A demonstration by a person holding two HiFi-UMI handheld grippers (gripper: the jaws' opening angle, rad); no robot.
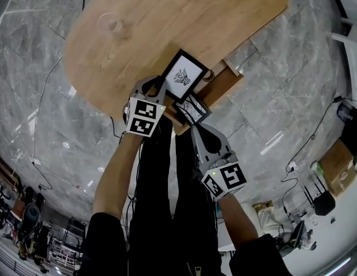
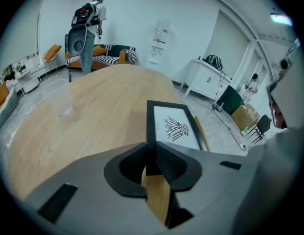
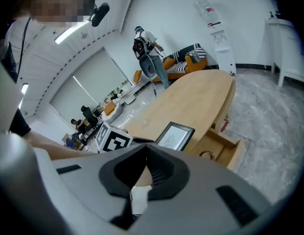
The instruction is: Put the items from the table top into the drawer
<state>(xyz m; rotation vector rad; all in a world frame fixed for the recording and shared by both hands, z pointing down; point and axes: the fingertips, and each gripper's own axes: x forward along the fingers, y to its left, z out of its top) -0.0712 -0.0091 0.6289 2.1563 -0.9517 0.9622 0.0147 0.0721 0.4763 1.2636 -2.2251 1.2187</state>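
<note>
A black-framed picture (image 1: pixel 183 76) with a white print hangs tilted over the table's near edge. My left gripper (image 1: pixel 161 88) is shut on its corner. In the left gripper view the frame (image 2: pixel 174 128) runs away from the jaws (image 2: pixel 152 154), which pinch its near corner. The wooden drawer (image 1: pixel 229 80) stands pulled out under the table edge, with a second dark frame (image 1: pixel 193 109) lying in it. My right gripper (image 1: pixel 197 129) hovers just short of that frame. In the right gripper view its jaw tips (image 3: pixel 146 153) meet with nothing seen between them. That view also shows the open drawer (image 3: pixel 225 150) and the held frame (image 3: pixel 175 135).
A clear glass (image 1: pixel 110 23) stands on the far left of the oval wooden table (image 1: pixel 167 16). A small ring-shaped object (image 3: pixel 206 155) lies in the drawer. Cables trail over the grey marble floor (image 1: pixel 293 96). Sofas, cabinets and other people are far off.
</note>
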